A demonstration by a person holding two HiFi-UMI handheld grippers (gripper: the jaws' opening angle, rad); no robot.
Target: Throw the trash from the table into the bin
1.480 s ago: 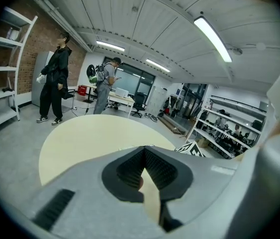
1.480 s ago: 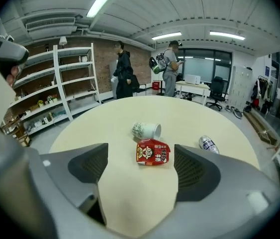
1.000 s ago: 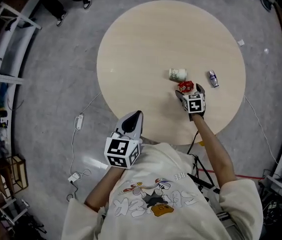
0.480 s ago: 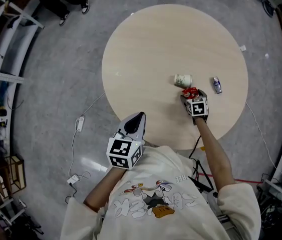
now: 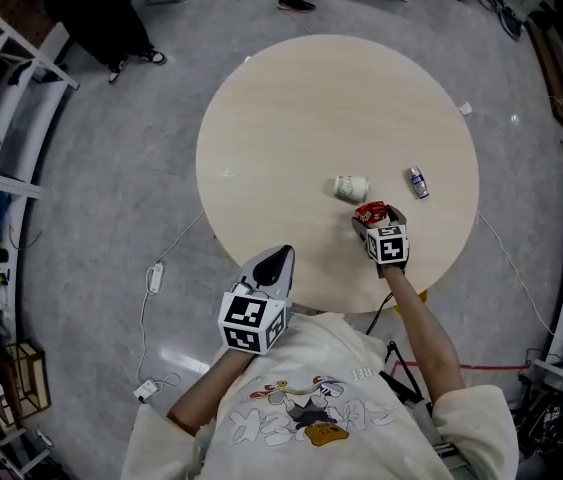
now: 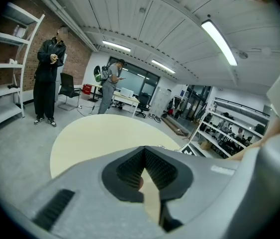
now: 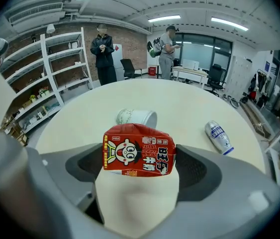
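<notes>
Holding: the right gripper (image 5: pixel 377 218) pinches a crumpled red drink carton (image 7: pixel 139 156) between its two jaws, over the near right part of the round table (image 5: pixel 291 108).
Left gripper (image 5: pixel 279 260): jaws pressed together with nothing between them, at the table's near edge.
Other trash: a paper cup (image 5: pixel 351 188) lies on its side just beyond the carton; a small bottle (image 5: pixel 418 182) lies near, to the cup's right.

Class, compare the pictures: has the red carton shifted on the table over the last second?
No: the red carton keeps its place just beside the paper cup.
</notes>
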